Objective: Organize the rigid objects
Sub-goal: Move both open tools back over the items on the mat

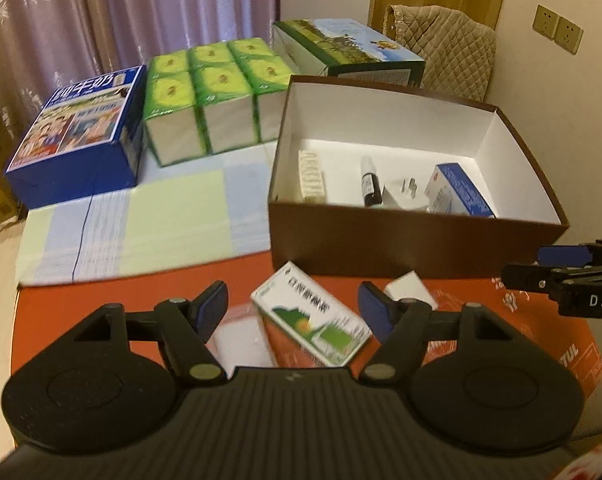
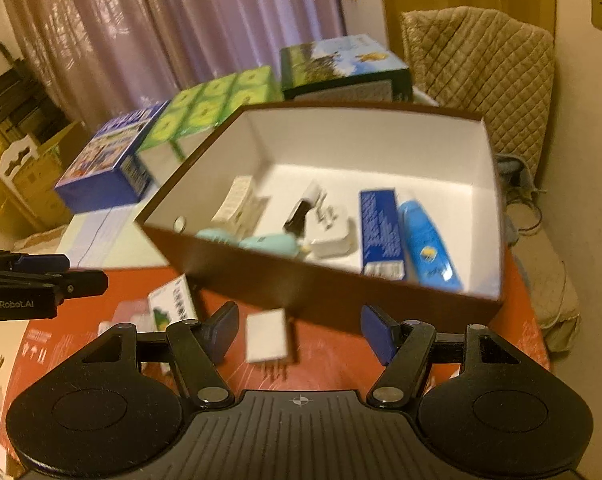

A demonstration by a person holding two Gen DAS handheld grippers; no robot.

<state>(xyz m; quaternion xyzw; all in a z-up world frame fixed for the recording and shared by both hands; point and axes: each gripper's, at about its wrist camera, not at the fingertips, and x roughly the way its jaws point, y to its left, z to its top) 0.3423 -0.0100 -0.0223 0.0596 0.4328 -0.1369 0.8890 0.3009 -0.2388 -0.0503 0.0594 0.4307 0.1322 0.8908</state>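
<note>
So there's a red table (image 1: 81,320) with a big brown box (image 1: 417,240), white inside, sitting on it. In the box: a blue carton (image 2: 379,232), a blue bottle (image 2: 429,244), a white plug (image 2: 331,232) and a dark little bottle (image 1: 369,184). The green-and-white medicine box (image 1: 313,320) lies on the table in front of it, between the left gripper (image 1: 295,306) fingers, which are spread and not touching it. The right gripper (image 2: 299,330) is spread too, with a small white box (image 2: 267,340) lying loose on the table between its fingers

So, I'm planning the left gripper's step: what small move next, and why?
Probably lower the left gripper and close on the green-and-white carton: it lies on the red surface between the open fingers, outside the brown box holding the sorted items.
</note>
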